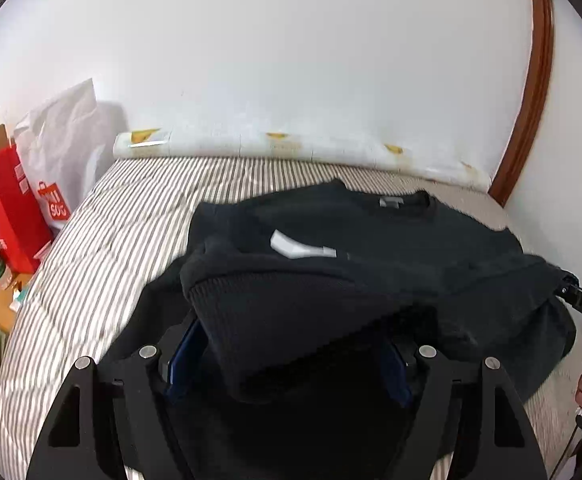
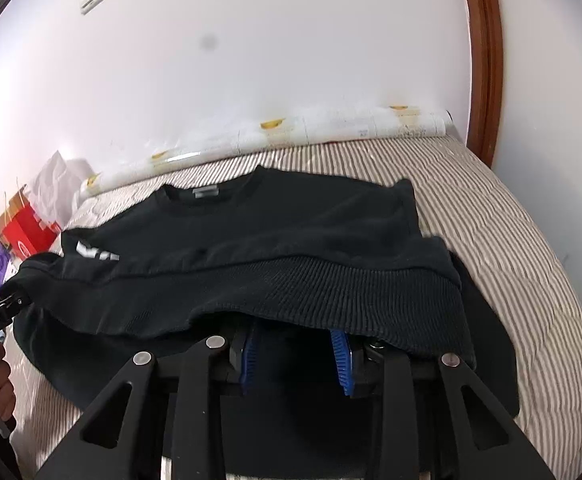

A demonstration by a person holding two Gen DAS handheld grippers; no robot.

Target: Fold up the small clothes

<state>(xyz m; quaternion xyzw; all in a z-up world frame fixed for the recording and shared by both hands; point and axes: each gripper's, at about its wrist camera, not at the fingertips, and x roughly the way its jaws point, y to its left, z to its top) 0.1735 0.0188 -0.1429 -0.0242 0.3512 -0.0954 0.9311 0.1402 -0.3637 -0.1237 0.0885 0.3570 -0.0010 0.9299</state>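
Observation:
A black sweatshirt (image 1: 371, 248) with a white print lies on the striped bed, its ribbed hem lifted and carried toward the collar. It also shows in the right wrist view (image 2: 275, 224). My left gripper (image 1: 291, 344) is draped by the hem; its blue pads (image 1: 187, 352) stand apart with cloth between them, so its grip cannot be told. My right gripper (image 2: 297, 354) is under the hem too, blue pads (image 2: 341, 356) apart, fingertips hidden. In the left wrist view the right gripper (image 1: 571, 284) meets the hem's right end.
The striped bed cover (image 1: 111, 248) runs to a white wall, with a long rolled white sheet (image 1: 291, 148) along it. Red and white shopping bags (image 1: 15, 208) stand left of the bed. A brown door frame (image 2: 487, 60) rises on the right.

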